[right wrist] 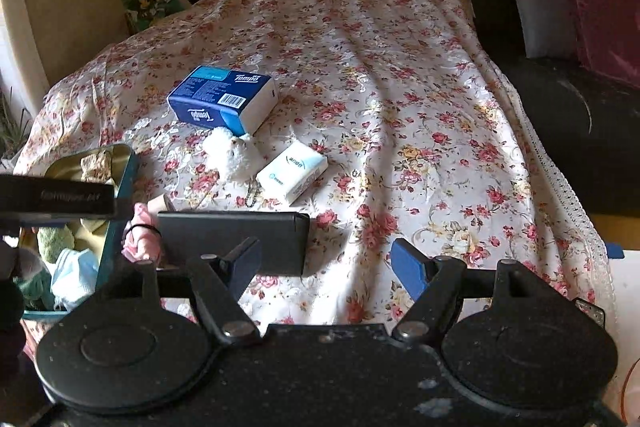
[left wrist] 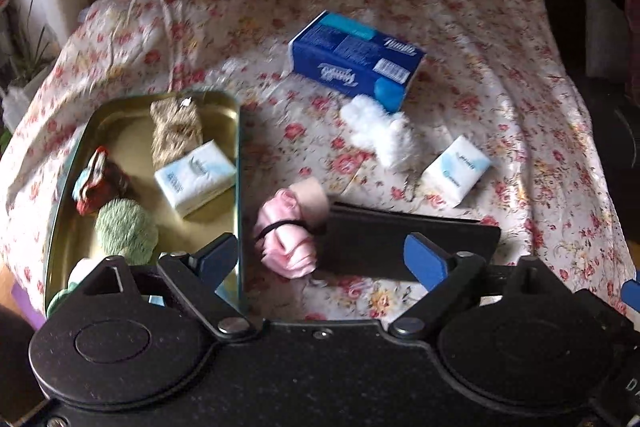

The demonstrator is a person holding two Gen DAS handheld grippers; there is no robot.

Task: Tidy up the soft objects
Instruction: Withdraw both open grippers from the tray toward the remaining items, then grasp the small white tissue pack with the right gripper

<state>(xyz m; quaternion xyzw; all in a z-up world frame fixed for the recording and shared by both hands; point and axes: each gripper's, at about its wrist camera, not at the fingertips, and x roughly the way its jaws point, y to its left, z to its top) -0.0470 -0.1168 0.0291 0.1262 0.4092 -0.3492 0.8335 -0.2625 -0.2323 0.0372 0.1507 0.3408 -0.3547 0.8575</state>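
Sorting underway on a floral bedspread (right wrist: 380, 75); a metal tin (left wrist: 228, 99) with a gold interior serves as the collecting bin, near the cloth's left edge. Already inside: a white tissue pack (left wrist: 196, 177), a woven beige bundle (left wrist: 176, 129), a green knitted ball (left wrist: 126, 229), a red-patterned soft piece (left wrist: 98, 183). Still out on the cloth: a blue Tempo tissue pack (right wrist: 224, 99), a white fluffy toy (right wrist: 232, 153) touching its near corner, a second small white tissue pack (right wrist: 292, 171) just beside the toy, and a pink cloth roll (left wrist: 286, 237) bound with a black hair tie, lying just outside the tin's right wall. A flat black case (right wrist: 236, 241) lies against the pink roll's right side. Left gripper (left wrist: 324, 259) hangs over the roll and case with jaws spread wide, nothing between them. Right gripper (right wrist: 332, 263) is likewise wide and empty, poised above the right end of the black case and bare cloth. Judged step: between placements, with the pink roll the likely next pick for the left tool, being closest to both jaws and tin. That move calls for lowering over the roll near the tie, closing across its narrow width without catching the case edge or the bedspread, then lifting over the tin wall into the free space near the right wall. Left view is blurred, so fine detail is uncertain.
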